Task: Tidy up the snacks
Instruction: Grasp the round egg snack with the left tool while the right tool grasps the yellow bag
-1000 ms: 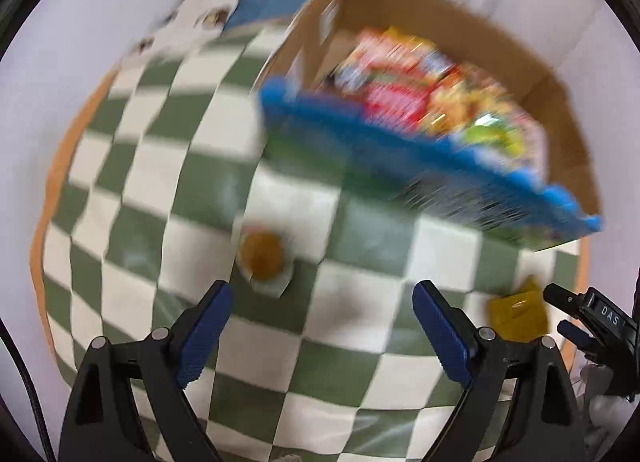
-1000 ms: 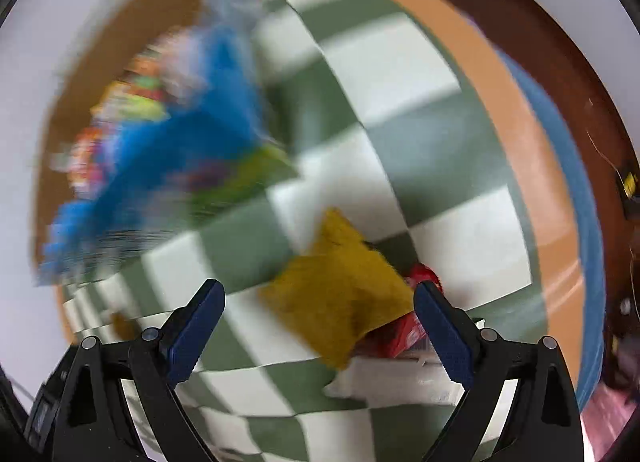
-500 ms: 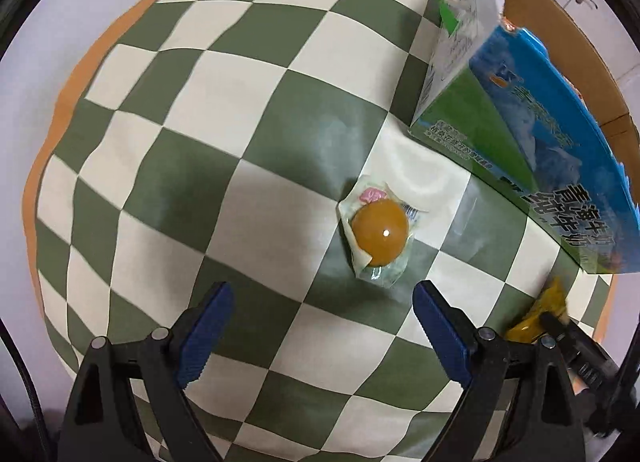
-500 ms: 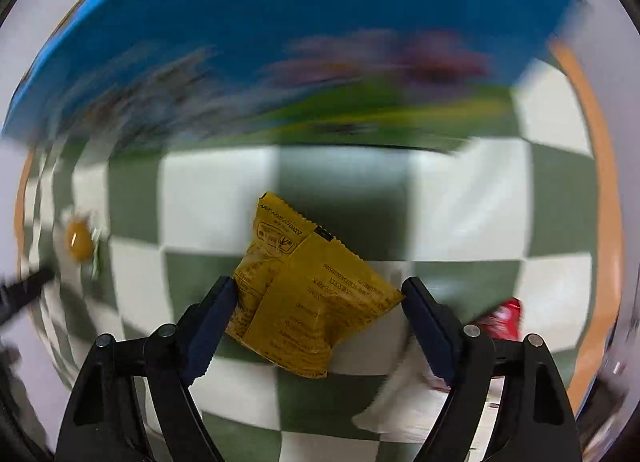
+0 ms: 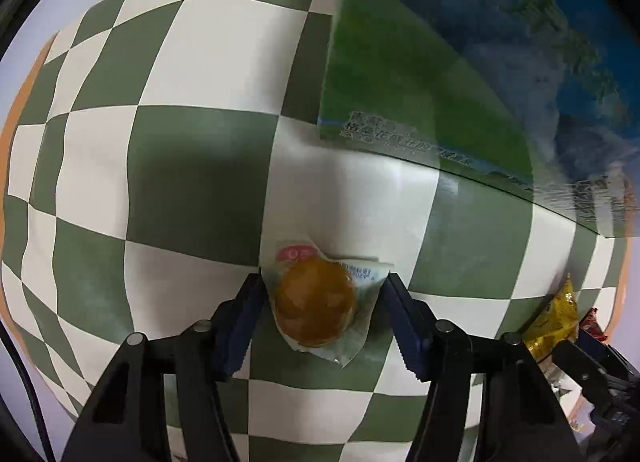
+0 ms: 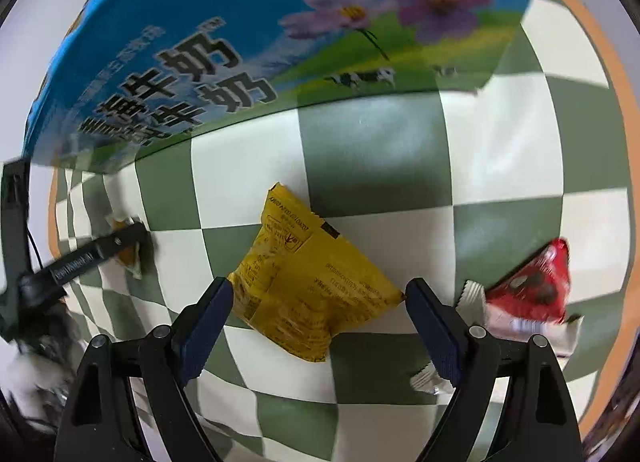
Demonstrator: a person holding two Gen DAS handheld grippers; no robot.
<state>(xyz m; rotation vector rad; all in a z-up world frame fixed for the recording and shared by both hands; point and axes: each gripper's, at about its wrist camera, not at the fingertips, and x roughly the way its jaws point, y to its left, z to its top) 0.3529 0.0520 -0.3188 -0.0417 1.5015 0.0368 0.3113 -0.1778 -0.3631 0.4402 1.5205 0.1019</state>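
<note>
- left gripper [image 5: 322,312]: jaws closing around the clear-wrapped round cake [image 5: 316,308] on the checkered desk [image 5: 200,165], pads at the wrapper's edges.
- blue milk carton box [image 6: 240,29] stands behind.
- right gripper [image 6: 316,322]: jaws opening, straddling the yellow packet [image 6: 308,286]; red packet [image 6: 532,286] just right.

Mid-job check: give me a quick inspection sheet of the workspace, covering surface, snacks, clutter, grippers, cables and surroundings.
Surface: green and white checkered cloth, orange border.
Job's things: round orange snack in clear wrapper; yellow packet; red packet with white wrappers; blue milk carton box.
Clutter: nothing seen.
Grippers: left gripper closing, pads at the orange snack's wrapper; right gripper opening, astride the yellow packet.
Cables: black cable at left edge.
Surroundings: white beyond the cloth.
</note>
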